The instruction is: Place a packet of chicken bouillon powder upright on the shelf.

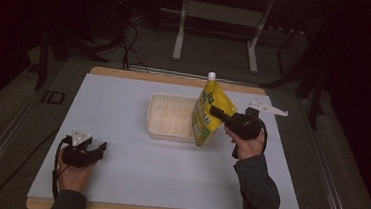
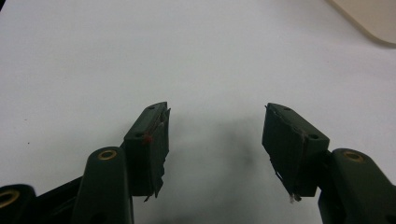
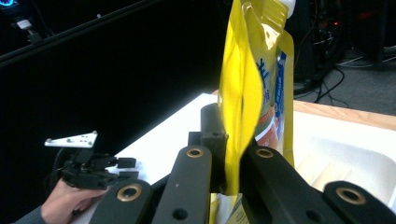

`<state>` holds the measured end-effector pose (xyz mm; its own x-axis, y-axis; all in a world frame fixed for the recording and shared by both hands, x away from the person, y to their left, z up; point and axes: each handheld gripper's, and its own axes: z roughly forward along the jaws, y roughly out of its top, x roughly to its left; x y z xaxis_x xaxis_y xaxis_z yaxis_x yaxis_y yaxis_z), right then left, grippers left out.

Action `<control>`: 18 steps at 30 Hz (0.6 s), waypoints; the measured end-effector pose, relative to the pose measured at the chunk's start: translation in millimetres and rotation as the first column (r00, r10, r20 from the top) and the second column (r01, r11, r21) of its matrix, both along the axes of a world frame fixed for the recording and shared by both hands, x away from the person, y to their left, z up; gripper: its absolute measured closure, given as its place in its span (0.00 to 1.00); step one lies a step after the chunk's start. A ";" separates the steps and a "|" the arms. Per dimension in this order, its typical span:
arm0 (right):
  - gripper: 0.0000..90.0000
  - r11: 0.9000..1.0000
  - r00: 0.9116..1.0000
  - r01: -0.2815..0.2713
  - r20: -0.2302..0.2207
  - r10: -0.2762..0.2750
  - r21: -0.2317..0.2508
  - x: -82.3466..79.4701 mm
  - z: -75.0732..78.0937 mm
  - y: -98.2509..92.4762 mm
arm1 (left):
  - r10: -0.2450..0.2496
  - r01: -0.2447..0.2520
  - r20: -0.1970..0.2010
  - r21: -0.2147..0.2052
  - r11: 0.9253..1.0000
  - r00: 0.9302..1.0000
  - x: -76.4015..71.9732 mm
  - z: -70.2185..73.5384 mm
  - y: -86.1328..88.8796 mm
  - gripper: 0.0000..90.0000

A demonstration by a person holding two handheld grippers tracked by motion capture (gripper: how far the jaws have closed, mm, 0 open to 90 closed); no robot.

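A yellow spouted pouch with a white cap hangs upright in the air at the right edge of a white plastic tray. My right gripper is shut on the pouch's side; the right gripper view has the yellow pouch pinched between its black jaws, with the tray behind. My left gripper rests low at the table's front left, open. Its fingers stand wide apart over bare white tabletop with nothing between them.
The white table top has a wooden rim. A metal table frame and cables stand on the dark floor behind. In the right gripper view the other hand with its gripper sits far off at lower left.
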<state>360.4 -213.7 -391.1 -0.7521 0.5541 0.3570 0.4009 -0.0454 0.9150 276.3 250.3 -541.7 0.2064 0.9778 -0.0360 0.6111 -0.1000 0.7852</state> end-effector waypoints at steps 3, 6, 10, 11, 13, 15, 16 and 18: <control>1.00 1.000 1.000 0.012 0.001 -0.012 -0.006 2.3 -0.3 1.7 | -0.001 0.001 0.000 0.001 1.000 1.000 0.1 0.0 -0.1 0.45; 1.00 1.000 1.000 0.028 0.005 -0.028 -0.007 4.4 -1.1 2.8 | 0.000 0.000 0.000 0.001 1.000 1.000 0.0 0.0 -0.1 0.45; 1.00 0.999 0.999 0.046 0.009 -0.046 -0.009 7.8 -2.6 3.6 | -0.002 0.002 0.000 0.002 1.000 1.000 0.2 -0.1 -0.3 0.45; 1.00 0.999 0.999 0.050 0.009 -0.050 -0.009 8.9 -3.0 3.8 | -0.002 0.002 0.000 0.002 1.000 1.000 0.1 -0.1 -0.3 0.45; 1.00 0.998 0.998 0.058 0.009 -0.058 -0.005 10.6 -3.3 4.5 | -0.002 0.003 -0.002 0.003 1.000 1.000 0.0 0.0 -0.1 0.45; 1.00 0.998 0.998 0.061 0.012 -0.061 -0.004 12.3 -3.1 5.5 | -0.002 0.002 0.000 0.003 1.000 1.000 0.1 -0.1 -0.2 0.45; 1.00 0.998 0.998 0.064 0.014 -0.064 -0.005 13.1 -2.8 6.2 | -0.003 0.003 0.000 0.002 1.000 1.000 0.1 -0.1 -0.1 0.45; 1.00 0.998 0.998 0.069 0.015 -0.069 -0.010 14.5 -2.3 7.5 | -0.002 0.002 0.000 0.001 1.000 1.000 0.2 -0.1 -0.3 0.45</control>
